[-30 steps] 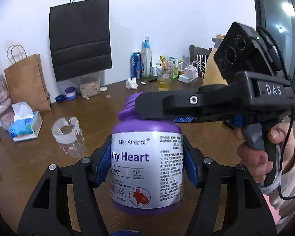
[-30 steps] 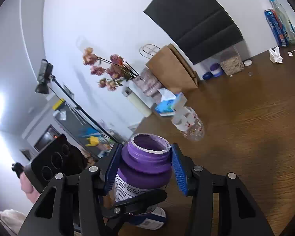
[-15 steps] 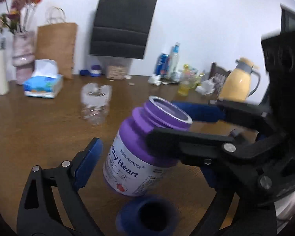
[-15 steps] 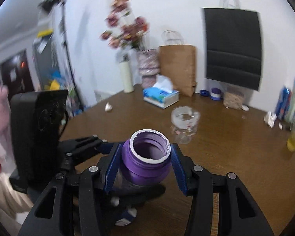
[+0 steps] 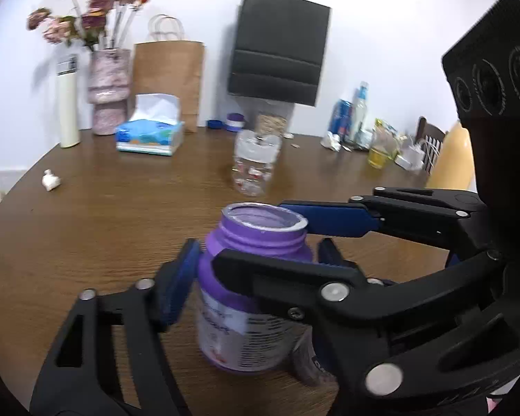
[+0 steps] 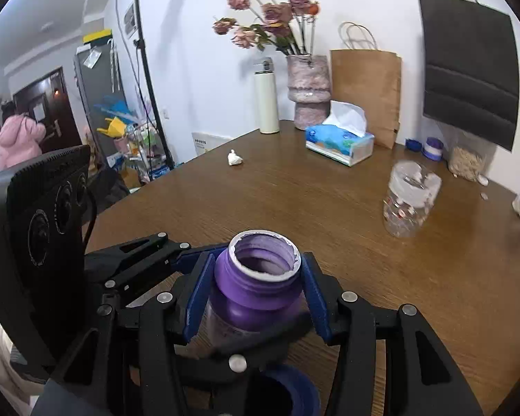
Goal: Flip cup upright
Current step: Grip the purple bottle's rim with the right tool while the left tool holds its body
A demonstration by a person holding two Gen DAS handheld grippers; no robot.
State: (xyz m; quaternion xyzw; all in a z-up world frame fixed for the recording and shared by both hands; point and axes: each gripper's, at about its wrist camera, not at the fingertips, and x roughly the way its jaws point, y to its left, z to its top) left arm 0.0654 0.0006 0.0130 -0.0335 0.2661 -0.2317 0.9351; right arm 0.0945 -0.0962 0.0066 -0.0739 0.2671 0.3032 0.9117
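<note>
Standing mouth-up on the brown wooden table (image 5: 97, 215), the purple plastic jar with a white printed label (image 5: 249, 312) sits between both tools in the left wrist view. The left gripper (image 5: 256, 274) has its blue pads on either side of the jar's shoulder; the near pad looks a shade off the plastic, so I cannot tell whether it grips. The right gripper (image 5: 280, 232) reaches in from the side, its fingers bracketing the threaded neck, probably to steady the jar as it settles. A clear plastic cup (image 5: 254, 163) stands well behind.

From the right wrist view, the right gripper (image 6: 256, 294) has its blue pads pressed against the jar (image 6: 260, 287) just below the open rim, jaws closed on it. The jar looks upright, base hidden, so the flip seems essentially finished.
</note>
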